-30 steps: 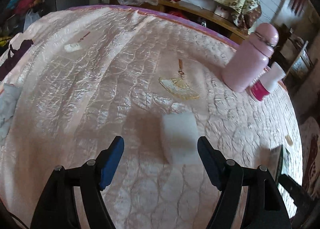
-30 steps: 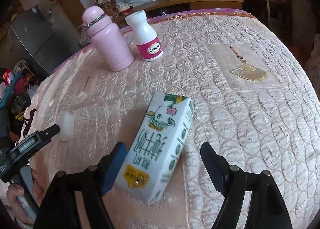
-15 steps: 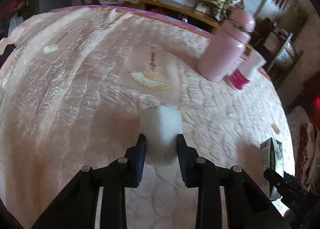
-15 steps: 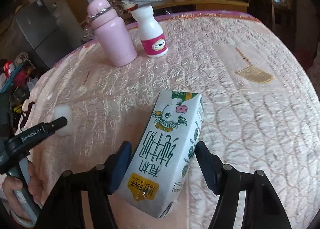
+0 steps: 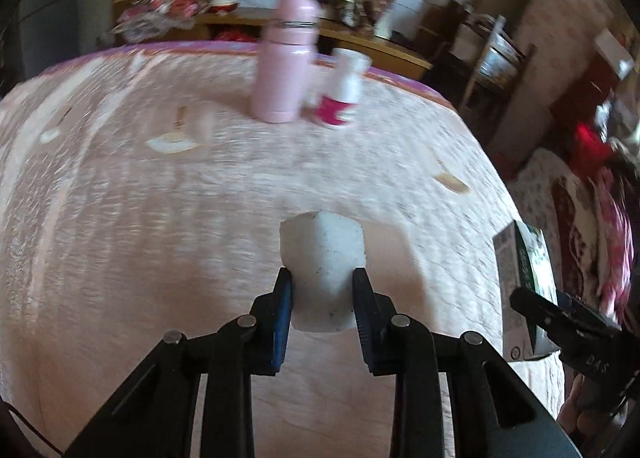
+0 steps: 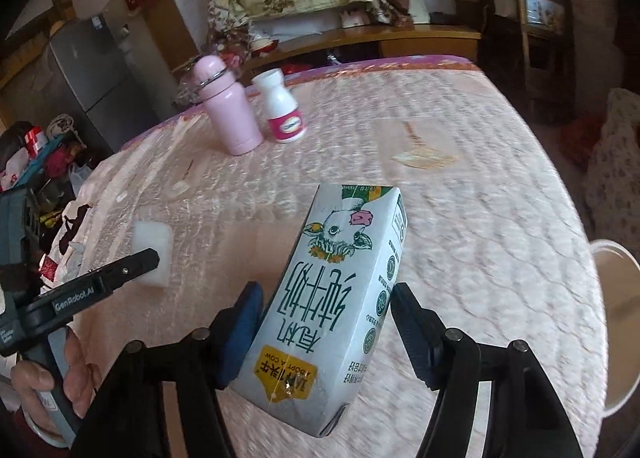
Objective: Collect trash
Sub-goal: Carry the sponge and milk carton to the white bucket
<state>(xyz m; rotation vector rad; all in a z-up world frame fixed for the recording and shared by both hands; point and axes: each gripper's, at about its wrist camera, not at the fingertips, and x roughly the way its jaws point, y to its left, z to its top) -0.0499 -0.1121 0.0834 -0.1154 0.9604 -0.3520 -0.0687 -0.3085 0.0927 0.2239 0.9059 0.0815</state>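
While left tongs [image 5: 322, 290] clamp foam block [image 5: 323, 266], right tongs [image 6: 326, 324] pinch milk carton [image 6: 332, 298], pink flask [image 6: 228, 109], pill bottle [image 6: 282, 111] beyond.

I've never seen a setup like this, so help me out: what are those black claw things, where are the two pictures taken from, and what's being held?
There is no robot here. A person holds a two-finger clamp in each hand, with a wide-angle camera on each looking along its fingers. The left view shows the left gripper shut on a white foam block. The right view shows the right gripper with a milk carton between its fingers, apparently gripped. Both work over a table under a pink quilted cloth. On it stand a pink flask and a white pill bottle. A white bucket shows at the right view's edge.
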